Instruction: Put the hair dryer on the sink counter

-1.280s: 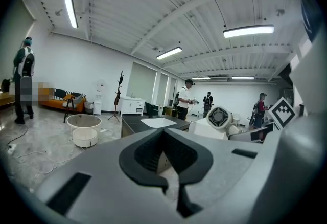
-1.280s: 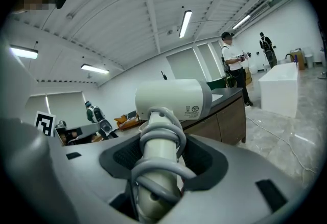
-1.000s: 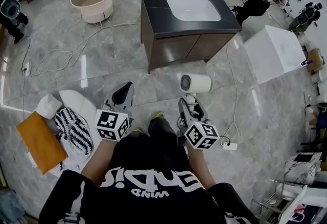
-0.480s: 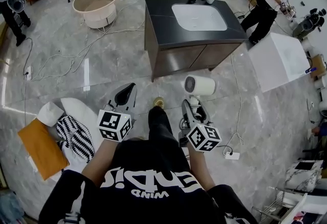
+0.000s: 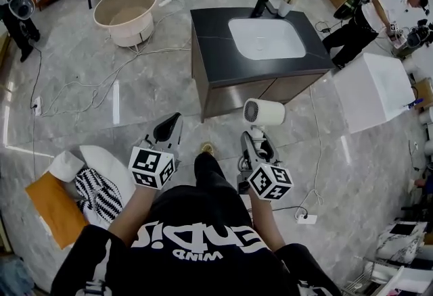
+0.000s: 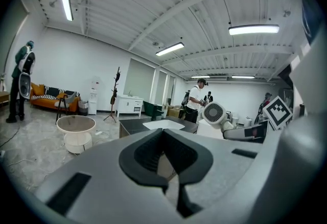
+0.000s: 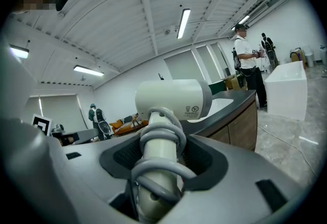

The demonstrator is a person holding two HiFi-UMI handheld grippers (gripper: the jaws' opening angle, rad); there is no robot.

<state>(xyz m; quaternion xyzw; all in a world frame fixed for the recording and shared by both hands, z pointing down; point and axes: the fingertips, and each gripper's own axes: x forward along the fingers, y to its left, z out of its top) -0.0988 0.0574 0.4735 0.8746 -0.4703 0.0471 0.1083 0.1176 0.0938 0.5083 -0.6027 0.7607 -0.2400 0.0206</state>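
A white hair dryer (image 5: pixel 264 112) stands upright by its handle in my right gripper (image 5: pixel 256 146), its barrel pointing left. The right gripper view shows the jaws shut on the handle of the hair dryer (image 7: pixel 173 97), which has the grey cord coiled round it. The dark sink counter (image 5: pixel 216 44) with its white basin (image 5: pixel 265 38) stands just ahead of the dryer, lower than it. My left gripper (image 5: pixel 167 131) hangs beside it at the left, shut with nothing in it. From the left gripper view the hair dryer (image 6: pixel 214 113) shows off to the right.
A faucet (image 5: pixel 262 1) and small bottles stand at the counter's back edge. A round beige tub (image 5: pixel 125 5) sits on the floor to the left, with cables (image 5: pixel 101 78) trailing across the marble. A white box (image 5: pixel 375 88) and a person (image 5: pixel 379 14) are to the right. Cushions (image 5: pixel 95 183) lie lower left.
The counter has drawn nearer in the head view as I step towards it. The hair dryer stays held the same way in the right gripper, and the left gripper keeps its pose.
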